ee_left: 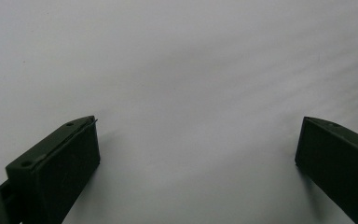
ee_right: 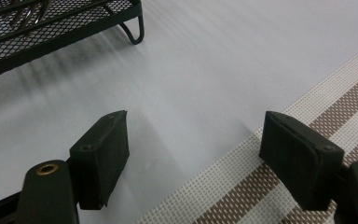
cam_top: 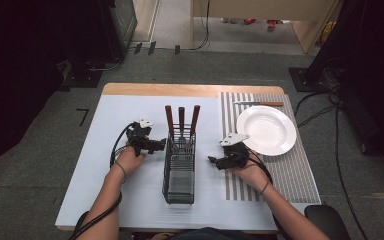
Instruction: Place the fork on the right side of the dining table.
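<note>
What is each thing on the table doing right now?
Left gripper: open, holding nothing.
Right gripper: open, holding nothing.
Wire caddy: upright between the grippers.
Three wooden-handled utensils: standing in the caddy.
White plate: empty, on the striped mat.
Knife: lying flat behind the plate.

The high view looks down on the whole table (cam_top: 130, 210); both gripper views skim its sheet closely, the right one sharing the basket (ee_right: 65, 28).
</note>
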Motion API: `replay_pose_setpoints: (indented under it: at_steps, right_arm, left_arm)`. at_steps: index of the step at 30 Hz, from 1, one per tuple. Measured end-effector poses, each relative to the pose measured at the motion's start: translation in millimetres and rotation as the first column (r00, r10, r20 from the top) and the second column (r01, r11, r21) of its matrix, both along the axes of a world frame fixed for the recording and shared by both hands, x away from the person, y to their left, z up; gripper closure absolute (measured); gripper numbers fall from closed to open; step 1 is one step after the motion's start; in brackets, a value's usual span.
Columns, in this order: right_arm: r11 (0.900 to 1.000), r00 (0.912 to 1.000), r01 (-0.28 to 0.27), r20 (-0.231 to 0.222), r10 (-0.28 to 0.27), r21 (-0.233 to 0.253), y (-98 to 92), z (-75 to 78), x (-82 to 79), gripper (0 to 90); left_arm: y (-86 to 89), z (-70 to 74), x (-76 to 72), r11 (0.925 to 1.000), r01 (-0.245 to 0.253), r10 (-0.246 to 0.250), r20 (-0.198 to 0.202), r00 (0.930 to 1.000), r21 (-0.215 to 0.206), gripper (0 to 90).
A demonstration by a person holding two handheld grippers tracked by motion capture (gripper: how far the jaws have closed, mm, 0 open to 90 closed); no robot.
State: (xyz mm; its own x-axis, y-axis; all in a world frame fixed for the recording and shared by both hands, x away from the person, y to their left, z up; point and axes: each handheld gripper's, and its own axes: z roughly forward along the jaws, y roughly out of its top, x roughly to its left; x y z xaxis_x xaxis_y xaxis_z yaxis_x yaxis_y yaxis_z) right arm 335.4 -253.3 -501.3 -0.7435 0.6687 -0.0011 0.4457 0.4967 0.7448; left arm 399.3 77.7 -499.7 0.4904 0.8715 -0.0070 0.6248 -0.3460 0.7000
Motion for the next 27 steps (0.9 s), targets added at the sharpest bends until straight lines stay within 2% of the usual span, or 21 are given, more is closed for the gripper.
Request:
replay_pose_setpoints:
  at_steps: [8, 13, 15, 20, 21, 23, 24, 27]
  right_arm:
    - [1.0, 0.9999, -0.012, 0.006, 0.012, -0.001, 0.1, 0.3, -0.9, 26.9]
    - [1.0, 1.0, -0.002, -0.005, 0.002, 0.006, 0.2, 0.6, -0.9, 27.2]
    - [1.0, 0.9997, 0.007, -0.024, -0.007, 0.008, -0.5, 3.5, 0.0, 33.6]
    - [0.999, 0.9982, 0.03, -0.054, -0.028, 0.038, -3.2, 12.7, 3.0, 36.7]
    - [0.998, 0.9976, 0.047, -0.054, -0.044, 0.051, -5.0, 20.1, 4.4, 39.4]
    - [0.997, 0.9975, 0.048, -0.054, -0.044, 0.057, -5.7, 23.8, 5.1, 41.0]
    - [0.997, 0.998, 0.036, -0.054, -0.033, 0.063, -5.4, 31.8, 5.6, 42.4]
    - [0.998, 0.9988, 0.024, -0.043, -0.022, 0.051, -4.1, 41.9, 6.5, 44.9]
  left_arm:
    - [0.0, 0.0, -0.1, 1.0, 0.0, 0.0, 0.0, 1.0, 0.0, 0.0]
    - [0.0, 0.0, 0.0, 1.0, 0.0, 0.0, 0.0, 1.0, 0.0, 0.0]
    - [0.0, 0.0, 0.0, 1.0, 0.0, 0.0, 0.0, 1.0, 0.0, 0.0]
    - [0.0, 0.0, 0.0, 1.0, 0.0, 0.0, 0.0, 1.0, 0.0, 0.0]
    - [0.0, 0.0, -0.1, 1.0, 0.0, 0.0, 0.0, 1.0, 0.0, 0.0]
    - [0.0, 0.0, -0.1, 1.0, 0.0, 0.0, 0.0, 1.0, 0.0, 0.0]
    - [-0.1, -0.1, -0.1, 1.0, -0.001, 0.001, 0.001, 1.0, -0.001, 0.0]
    - [-0.1, 0.0, -0.2, 1.0, -0.001, 0.001, 0.001, 1.0, 0.0, 0.0]
